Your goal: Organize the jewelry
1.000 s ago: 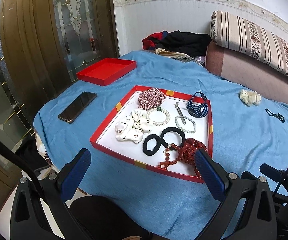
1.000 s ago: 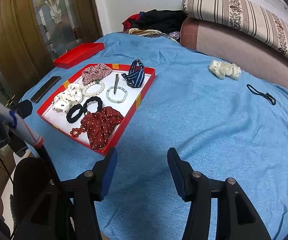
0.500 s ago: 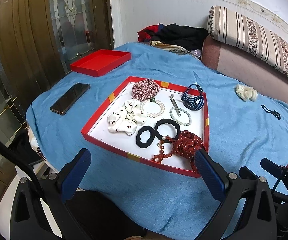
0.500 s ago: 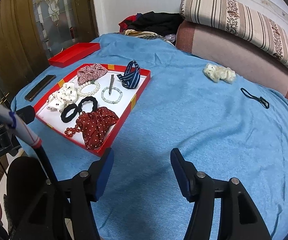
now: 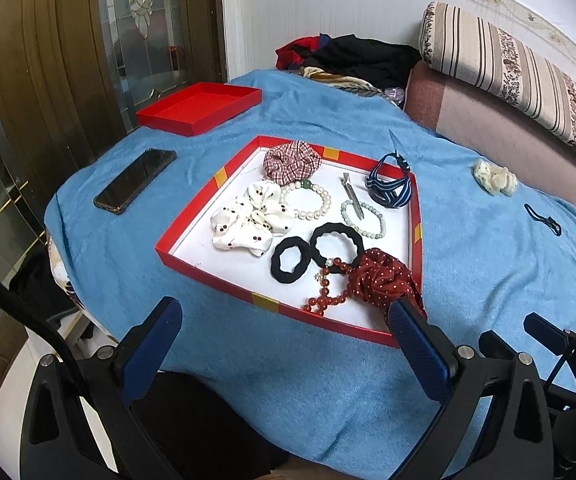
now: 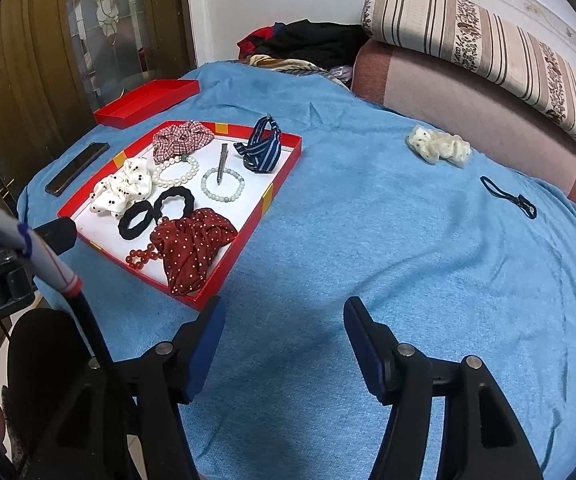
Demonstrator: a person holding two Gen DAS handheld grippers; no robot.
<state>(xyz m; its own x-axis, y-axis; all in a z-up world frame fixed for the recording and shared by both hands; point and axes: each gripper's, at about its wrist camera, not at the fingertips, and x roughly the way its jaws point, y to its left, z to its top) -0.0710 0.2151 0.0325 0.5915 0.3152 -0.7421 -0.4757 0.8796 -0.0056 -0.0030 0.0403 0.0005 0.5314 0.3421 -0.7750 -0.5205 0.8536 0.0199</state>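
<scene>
Holding: nothing in either gripper
Left gripper: jaws spread wide and empty, hovering over the near edge of the tray
Right gripper: jaws opening, only blue cloth between them
Tray: red-walled, white-floored, lying on the blue-covered surface
Tray contents, far side: plaid scrunchie, navy striped hair tie, metal hair clip
Tray contents, middle: white dotted scrunchie, pearl bracelet, pale bead bracelet
Tray contents, near side: two black hair bands, red bead bracelet, dark red dotted scrunchie
Red lid: empty, beyond the tray
Outside the tray: cream scrunchie, black cord, phone
</scene>
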